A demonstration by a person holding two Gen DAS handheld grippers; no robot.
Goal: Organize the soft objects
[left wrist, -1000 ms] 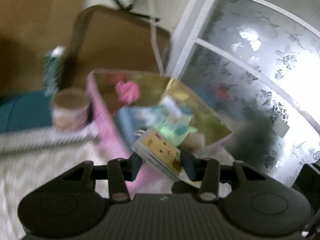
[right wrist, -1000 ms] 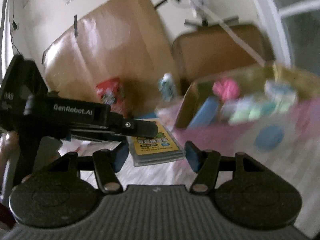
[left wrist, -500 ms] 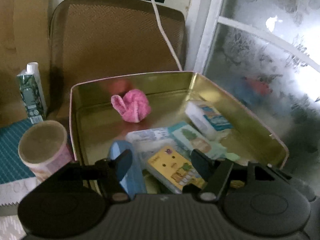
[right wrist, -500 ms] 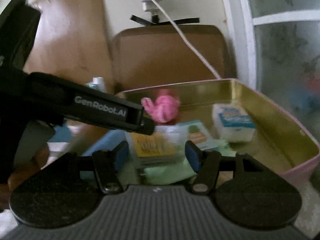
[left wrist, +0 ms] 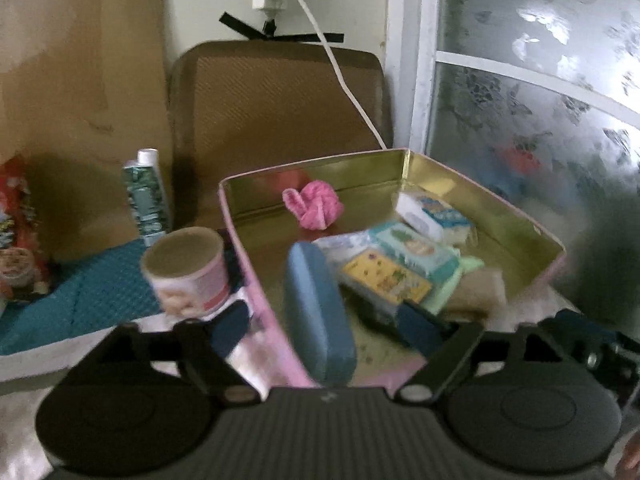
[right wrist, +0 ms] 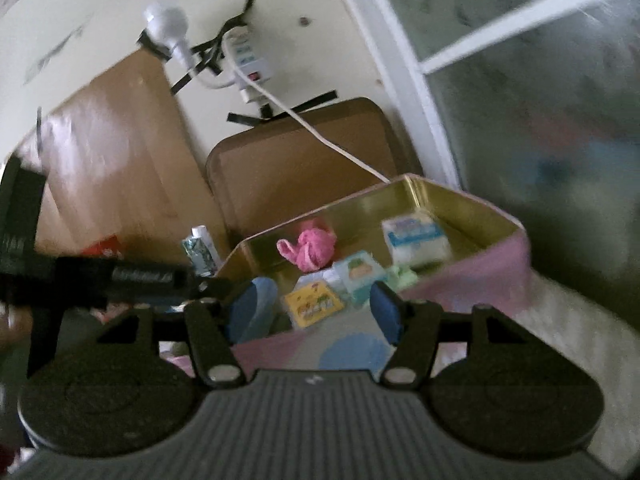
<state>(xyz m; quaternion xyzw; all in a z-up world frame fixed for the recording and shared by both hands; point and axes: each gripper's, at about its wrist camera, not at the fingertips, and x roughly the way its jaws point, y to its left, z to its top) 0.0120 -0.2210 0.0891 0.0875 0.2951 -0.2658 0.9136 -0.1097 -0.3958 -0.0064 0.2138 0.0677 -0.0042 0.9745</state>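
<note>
Your left gripper – jaws just spread, empty – has dropped the yellow pack at frame centre in the tin; right gripper jaws spread, empty – find another soft item.

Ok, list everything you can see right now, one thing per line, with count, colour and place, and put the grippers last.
tin box: one, pink outside and gold inside, right of centre
pink soft ball: one, at the back of the tin
yellow pack: one, in the tin, near the front
teal wipes pack: one, behind the yellow pack
white and blue pack: one, far right of the tin
blue case: one, along the tin's left wall
paper cup: one, pink and white, left of the tin
green carton: one, behind the cup
left gripper: open, nothing held
right gripper: open, nothing held
</note>
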